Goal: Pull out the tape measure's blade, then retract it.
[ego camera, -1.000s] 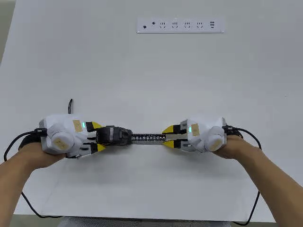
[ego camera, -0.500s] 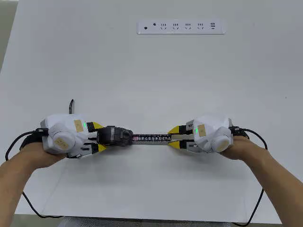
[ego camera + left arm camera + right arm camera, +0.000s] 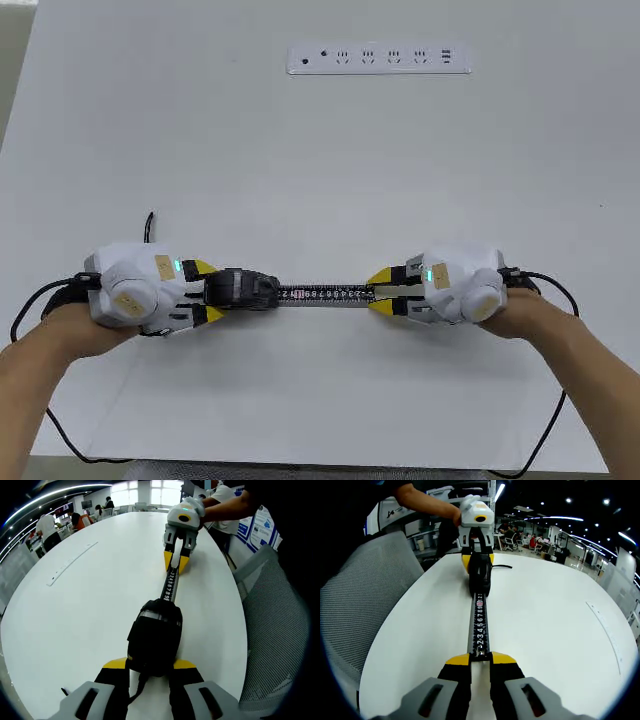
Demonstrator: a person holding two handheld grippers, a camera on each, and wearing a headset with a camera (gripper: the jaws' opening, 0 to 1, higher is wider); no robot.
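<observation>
- The left gripper (image 3: 209, 289) is clamped on the rear of the black tape measure (image 3: 243, 288), with one yellow-tipped jaw on each side of its body. The tape measure lies on the white table (image 3: 300, 170), toward the near left.
- The blade (image 3: 322, 293) runs rightward from the tape measure's mouth, numbers up, low along the table. Only a short stretch is out, so the pull-out looks partway done.
- The right gripper (image 3: 381, 292) is pressed together on the blade's free end, so the thin strip is nipped between its jaw tips.
- To do this step well, anchor the tape measure with the left gripper and draw the right one straight along the blade's own line, low and level, so the strip neither twists nor kinks.
- The hold on the blade's tip is slight, so a steady pull suits better than a jerk.
- For the retraction, walking the tip back under control seems wiser than letting go, since the spring may whip it in.
- A thin dark cable (image 3: 148, 222) lies just behind the left gripper. A white power strip (image 3: 378, 57) sits at the far side of the table, well apart from the work.
- A grey mesh chair (image 3: 280, 630) stands beside the table's near edge, and people (image 3: 47, 525) are far off in the room.
- Nothing lies on the table along the blade's line to the right.
</observation>
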